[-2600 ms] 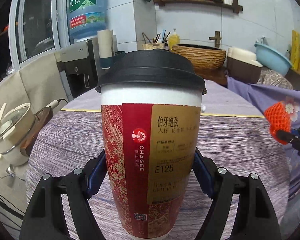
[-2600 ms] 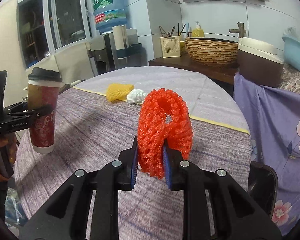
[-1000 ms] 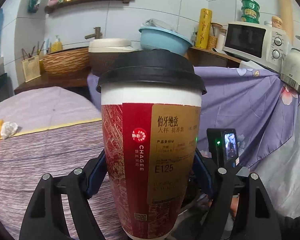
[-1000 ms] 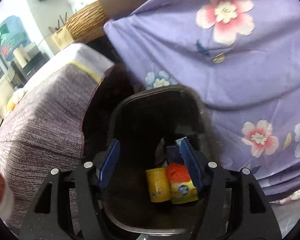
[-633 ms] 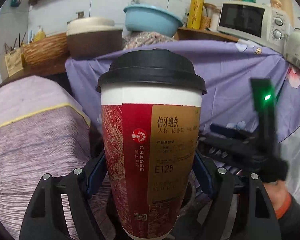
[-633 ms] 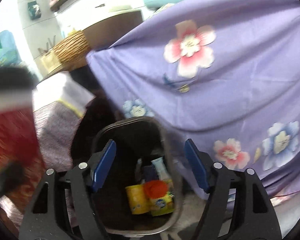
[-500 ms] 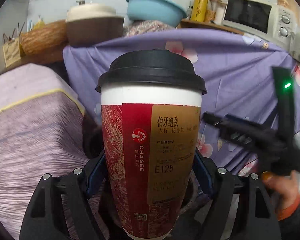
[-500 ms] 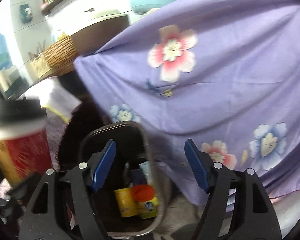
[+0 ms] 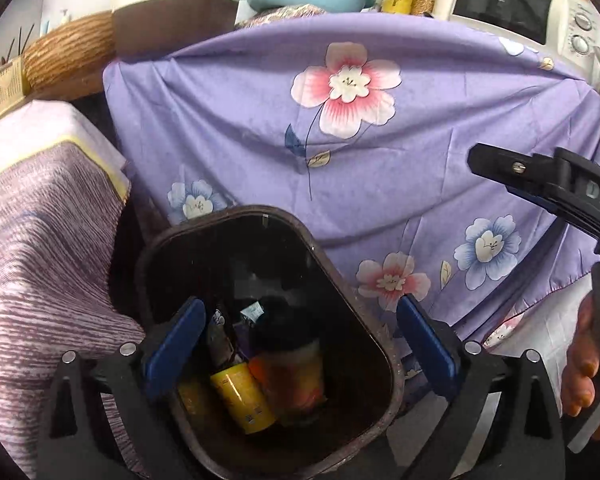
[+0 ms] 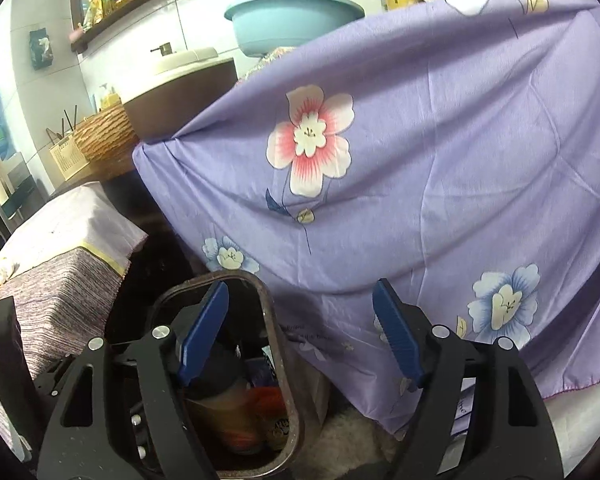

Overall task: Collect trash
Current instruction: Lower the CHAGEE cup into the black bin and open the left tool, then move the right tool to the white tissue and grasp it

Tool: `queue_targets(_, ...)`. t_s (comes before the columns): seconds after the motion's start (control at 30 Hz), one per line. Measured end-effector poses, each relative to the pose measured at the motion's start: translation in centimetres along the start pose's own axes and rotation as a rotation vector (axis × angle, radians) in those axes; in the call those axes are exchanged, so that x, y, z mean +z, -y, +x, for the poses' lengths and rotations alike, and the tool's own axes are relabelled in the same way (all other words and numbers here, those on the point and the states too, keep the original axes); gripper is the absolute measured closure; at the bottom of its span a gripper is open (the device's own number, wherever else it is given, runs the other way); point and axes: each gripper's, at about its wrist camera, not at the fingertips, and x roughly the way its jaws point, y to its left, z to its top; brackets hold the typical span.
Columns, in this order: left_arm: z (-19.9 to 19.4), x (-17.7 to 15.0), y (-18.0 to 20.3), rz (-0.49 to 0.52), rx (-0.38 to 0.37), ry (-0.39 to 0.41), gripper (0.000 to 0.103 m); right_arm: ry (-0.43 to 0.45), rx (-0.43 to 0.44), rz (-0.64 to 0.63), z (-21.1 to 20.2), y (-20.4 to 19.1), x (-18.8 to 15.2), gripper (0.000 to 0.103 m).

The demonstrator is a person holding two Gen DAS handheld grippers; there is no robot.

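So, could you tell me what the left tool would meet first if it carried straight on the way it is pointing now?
Probably the black-lidded cup lying in the trash bin. The left tool, its jaws opening with nothing between them, aims down into the bin's mouth; depth there is unclear.

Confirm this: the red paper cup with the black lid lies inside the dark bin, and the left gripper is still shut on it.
Not quite. The red paper cup with the black lid does lie inside the dark bin, but the left gripper has let go; its jaws are opening, empty, as the left wrist view shows.
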Motion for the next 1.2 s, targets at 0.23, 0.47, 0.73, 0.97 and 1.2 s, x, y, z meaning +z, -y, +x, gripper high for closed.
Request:
queue_targets(0.23, -5.3, 0.6, 0.7, 0.010, -0.010, 0.136, 0.006, 0.026, -0.002, -0.031, -1.0, -1.0, 0.2, 0.027)
queue_targets(0.47, -11.8, 0.7, 0.7, 0.041, 0.061, 0.225, 0.005, 0.045, 0.040, -0.057, -2.8, -3.1, 0.5, 0.020)
queue_targets(0.73, -17.9, -0.2, -3.4, 0.002, 0.183, 0.240, 0.005, 0.049, 0.142, -0.154, -4.4, -9.0, 0.1, 0.016)
queue_targets(0.97, -23.4, -2.4, -8.7, -0.031, 0.341, 0.238, 0.005, 0.039, 0.249, -0.259, -5.8, -15.8, -0.9, 0.012)
queue_targets(1.2, -27.2, -5.0, -15.8, -0.117, 0.474, 0.183, 0.005, 0.014, 0.357, -0.351, -6.6, -22.2, -2.0, 0.010)
